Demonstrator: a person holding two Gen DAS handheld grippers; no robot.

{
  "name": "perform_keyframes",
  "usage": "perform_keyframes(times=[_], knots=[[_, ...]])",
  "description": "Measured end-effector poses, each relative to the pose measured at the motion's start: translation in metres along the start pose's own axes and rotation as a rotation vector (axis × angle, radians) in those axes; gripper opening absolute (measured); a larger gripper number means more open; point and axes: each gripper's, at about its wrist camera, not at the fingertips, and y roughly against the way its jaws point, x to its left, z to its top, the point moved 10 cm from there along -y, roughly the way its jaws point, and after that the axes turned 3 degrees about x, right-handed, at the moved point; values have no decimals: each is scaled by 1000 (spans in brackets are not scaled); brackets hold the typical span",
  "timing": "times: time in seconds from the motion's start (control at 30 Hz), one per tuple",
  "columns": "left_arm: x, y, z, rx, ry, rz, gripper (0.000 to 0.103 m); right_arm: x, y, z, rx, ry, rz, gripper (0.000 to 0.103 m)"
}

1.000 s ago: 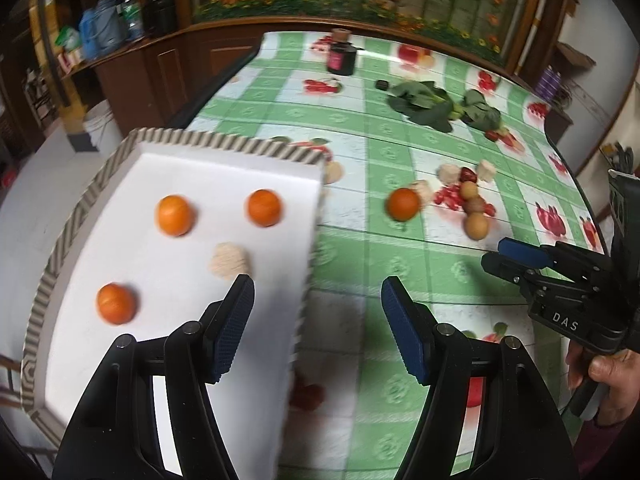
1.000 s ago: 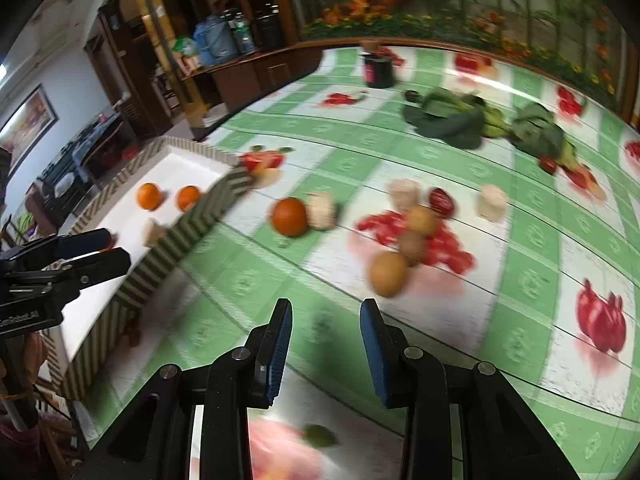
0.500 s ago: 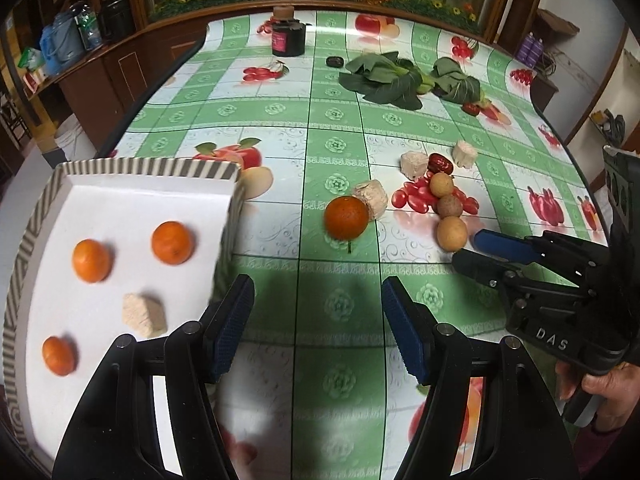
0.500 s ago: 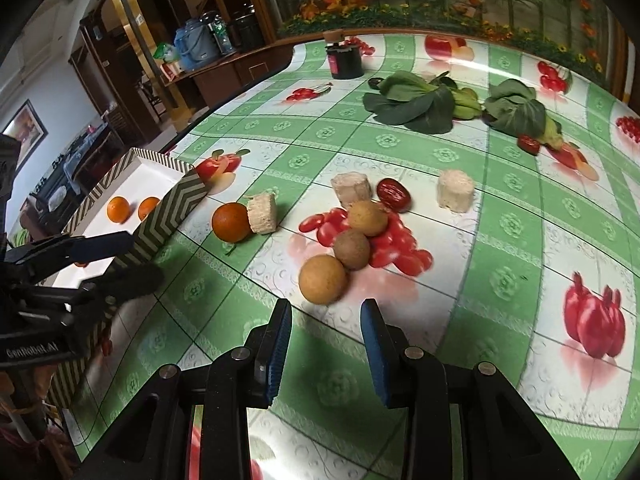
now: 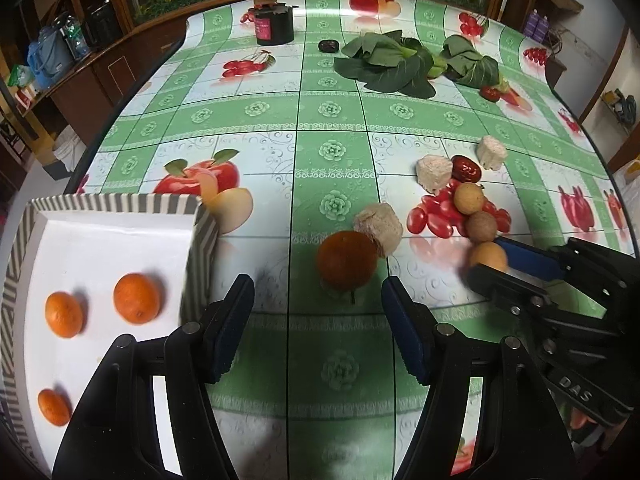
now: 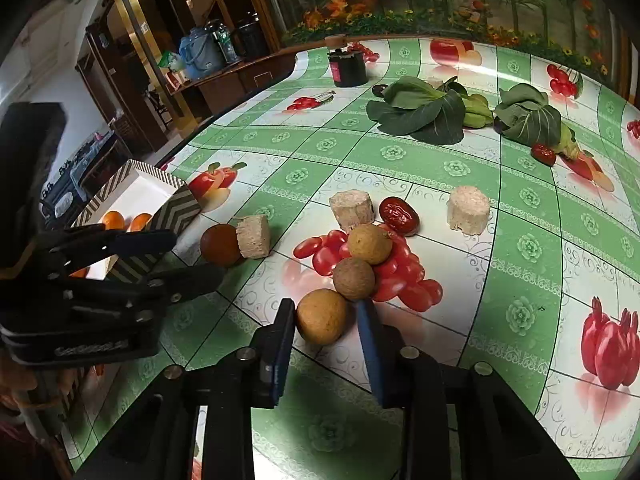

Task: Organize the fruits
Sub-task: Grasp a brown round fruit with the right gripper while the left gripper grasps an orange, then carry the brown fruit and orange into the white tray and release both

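An orange (image 5: 346,261) lies on the green checked tablecloth, just ahead of my open left gripper (image 5: 318,308); it also shows in the right wrist view (image 6: 220,245). A striped white tray (image 5: 100,204) at the left holds three oranges (image 5: 137,298). My right gripper (image 6: 326,322) is open, its fingers on either side of a tan longan (image 6: 322,316), which also shows in the left wrist view (image 5: 489,256). Two more longans (image 6: 354,278) and a red date (image 6: 399,211) lie just beyond it.
Pale cake-like chunks (image 6: 351,209) lie among the fruit. Leafy greens (image 6: 424,110) and a dark jar (image 6: 347,66) stand at the far side. The table edge runs along the left, with cabinets beyond.
Both grippers moved forward. The loose orange now lies close ahead of my left gripper's fingers. The right gripper has come around the nearest longan.
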Motion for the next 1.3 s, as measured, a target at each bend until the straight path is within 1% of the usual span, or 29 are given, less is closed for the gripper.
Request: perform_keyframes(times=[0.07,0.1,0.13,0.17,0.2,0.23,0.33,0.43,0.6,0.83,1.03,1.3], knots=[[-2,-2,4,-11,-8,-8,66,-1,0,0,-1,5,-1,27],[-3,-3,6,-18,-11,-9,59,-1,1,0,-3,4,0,27],[-4,-4,8,-22,-13,-8,47,-1,2,0,-10,-1,5,27],[-5,-8,9,-15,-14,-14,40,-1,1,0,-13,-3,9,27],[-6,-11,8,-3,-10,-19,30,-2,1,0,-14,-5,13,27],[-5,-12,9,-14,-7,-19,30,-2,2,0,-16,-9,18,27],[-4,-11,8,-15,-1,-19,30,-3,4,-1,-14,-15,21,27],[-3,-4,5,-22,9,-32,30,-3,8,-3,-11,-19,25,27],[0,17,-5,-50,31,-52,30,6,19,-5,-21,-9,34,27],[14,48,-30,-79,72,-71,30,21,29,-11,-37,-7,49,27],[31,71,-51,-102,100,-61,30,45,35,-14,-43,17,74,27],[68,95,-77,-137,156,-14,30,97,38,-14,-42,103,109,26]])
